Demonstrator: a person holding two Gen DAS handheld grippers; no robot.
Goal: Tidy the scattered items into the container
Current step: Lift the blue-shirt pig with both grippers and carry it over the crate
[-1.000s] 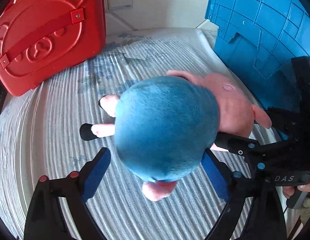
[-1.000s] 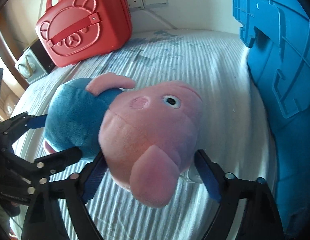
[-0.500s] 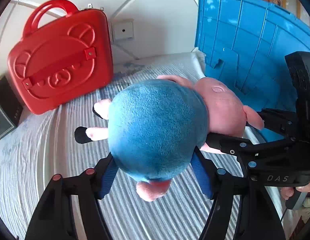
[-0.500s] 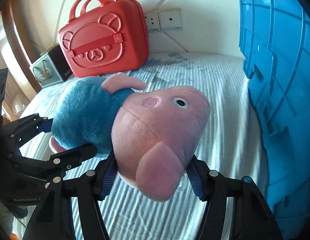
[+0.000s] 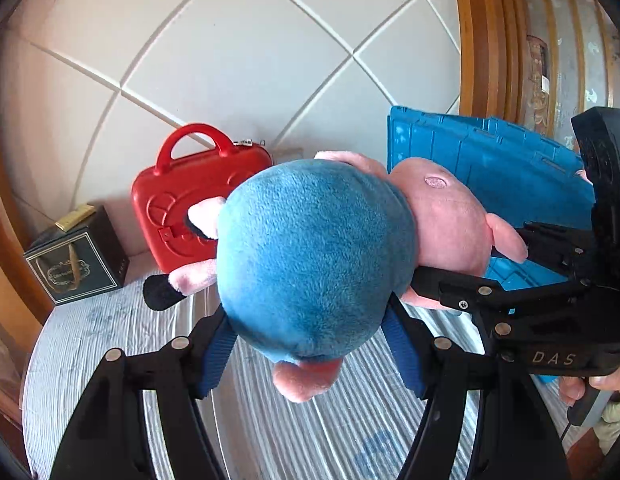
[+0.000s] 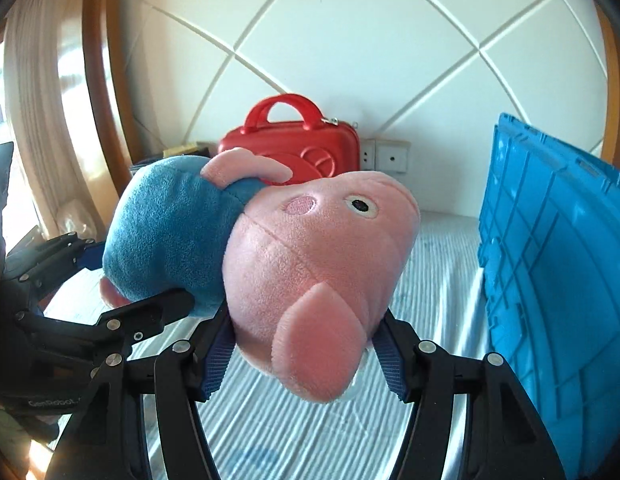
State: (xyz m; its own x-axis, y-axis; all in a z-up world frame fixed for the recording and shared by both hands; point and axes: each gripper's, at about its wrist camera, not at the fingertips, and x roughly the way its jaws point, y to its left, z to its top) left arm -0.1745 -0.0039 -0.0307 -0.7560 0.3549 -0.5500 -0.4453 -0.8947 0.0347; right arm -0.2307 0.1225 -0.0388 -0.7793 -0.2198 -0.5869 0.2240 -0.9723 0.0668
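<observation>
A plush pig (image 5: 310, 256) with a pink head and blue body hangs in the air between both grippers. My left gripper (image 5: 310, 356) is shut on its blue body. My right gripper (image 6: 302, 356) is shut on its pink head (image 6: 310, 272). The right gripper also shows at the right of the left wrist view (image 5: 509, 312). The blue plastic crate (image 6: 557, 280) stands to the right, its wall upright; it also shows in the left wrist view (image 5: 489, 176). The toy is held above the striped bed cover (image 6: 270, 432).
A red case with a handle (image 6: 302, 148) stands at the back against the white padded wall. A dark gift box (image 5: 76, 260) sits left of it. Wall sockets (image 6: 385, 156) are behind the case. A wooden frame and curtain are on the left.
Both grippers have lifted the plush pig up off the bed cover. The views now look higher, showing more wall and the crate's top edge.
</observation>
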